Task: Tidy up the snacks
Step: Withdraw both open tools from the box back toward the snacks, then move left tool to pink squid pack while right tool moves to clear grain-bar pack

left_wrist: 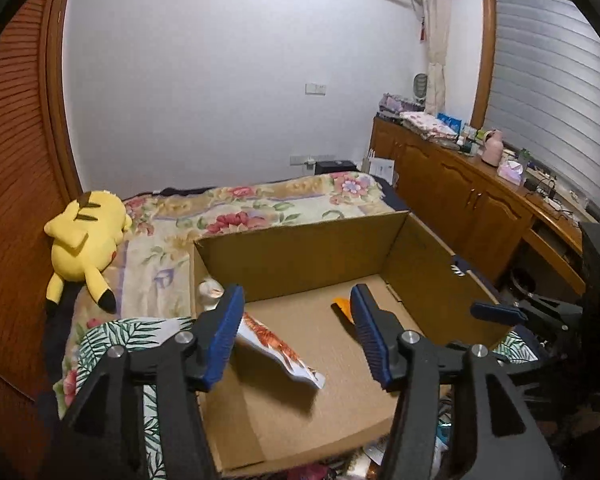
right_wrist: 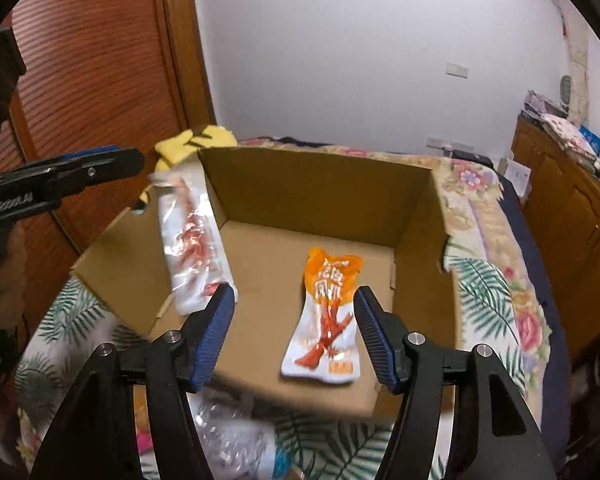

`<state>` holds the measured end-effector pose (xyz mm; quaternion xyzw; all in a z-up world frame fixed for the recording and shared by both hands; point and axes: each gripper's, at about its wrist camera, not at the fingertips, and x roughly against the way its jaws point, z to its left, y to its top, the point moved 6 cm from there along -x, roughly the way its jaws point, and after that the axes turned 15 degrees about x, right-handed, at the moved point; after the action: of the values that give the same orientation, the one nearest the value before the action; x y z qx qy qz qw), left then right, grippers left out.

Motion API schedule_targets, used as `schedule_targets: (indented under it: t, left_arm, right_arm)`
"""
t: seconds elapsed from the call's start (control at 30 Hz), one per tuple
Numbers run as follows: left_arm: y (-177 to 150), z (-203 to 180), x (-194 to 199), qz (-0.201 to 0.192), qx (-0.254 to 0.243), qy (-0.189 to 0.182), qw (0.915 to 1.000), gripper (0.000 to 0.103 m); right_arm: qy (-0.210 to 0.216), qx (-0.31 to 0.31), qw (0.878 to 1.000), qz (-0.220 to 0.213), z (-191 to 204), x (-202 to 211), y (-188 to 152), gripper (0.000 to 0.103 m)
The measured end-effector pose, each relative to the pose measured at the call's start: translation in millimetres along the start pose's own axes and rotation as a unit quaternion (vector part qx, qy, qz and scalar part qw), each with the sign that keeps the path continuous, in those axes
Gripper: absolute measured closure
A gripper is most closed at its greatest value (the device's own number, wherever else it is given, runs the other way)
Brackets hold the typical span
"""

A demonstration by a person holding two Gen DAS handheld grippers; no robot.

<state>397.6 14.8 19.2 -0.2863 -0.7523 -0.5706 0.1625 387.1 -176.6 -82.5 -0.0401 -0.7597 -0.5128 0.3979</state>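
Observation:
An open cardboard box (left_wrist: pixel 300 256) stands on the bed. Inside it, a white packet with red print (left_wrist: pixel 278 346) hangs tilted just off the box floor, beside the left finger of my left gripper (left_wrist: pixel 297 290). That gripper is open and pinches nothing. From the right wrist view the same white packet (right_wrist: pixel 192 240) is near the box's left wall. An orange and white packet (right_wrist: pixel 328 320) is over the box floor beyond my right gripper (right_wrist: pixel 295 289), which is open, its pads clear of the packet. Only the orange tip (left_wrist: pixel 342 304) shows in the left wrist view.
A yellow plush toy (left_wrist: pixel 84 240) lies on the floral bedspread (left_wrist: pixel 260 204) left of the box. A wooden cabinet (left_wrist: pixel 460 188) with clutter runs along the right. A slatted wooden door (right_wrist: pixel 92 80) stands on the left. More clear wrapped packets (right_wrist: pixel 228 440) lie before the box.

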Motion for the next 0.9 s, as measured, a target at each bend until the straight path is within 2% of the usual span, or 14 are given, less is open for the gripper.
schedule_targets:
  t: [0.23,0.43,0.67,0.9]
  left_arm:
    - [-9,-10,44,-0.022,-0.008,-0.026,0.9994,0.046]
    - [-33,-20,77,-0.034,-0.015,-0.045,0.9983,0.043]
    - [-72,-22,95,-0.034,-0.016,-0.047,0.9982,0.04]
    - [-109,-15,89,-0.01,-0.006,-0.034,0.9993,0.04]
  right_arm:
    - [-0.024,-0.019,0.999,-0.028,2,56,-26,0.039]
    - [-0.035,-0.037,0.998,-0.026,0,86,-60,0.039]
    - [-0.023,-0.063,0.998,-0.011,10,89,-96,0.04]
    - [0.003,-0.075,0.997,0.008,34,76,-123,0.04]
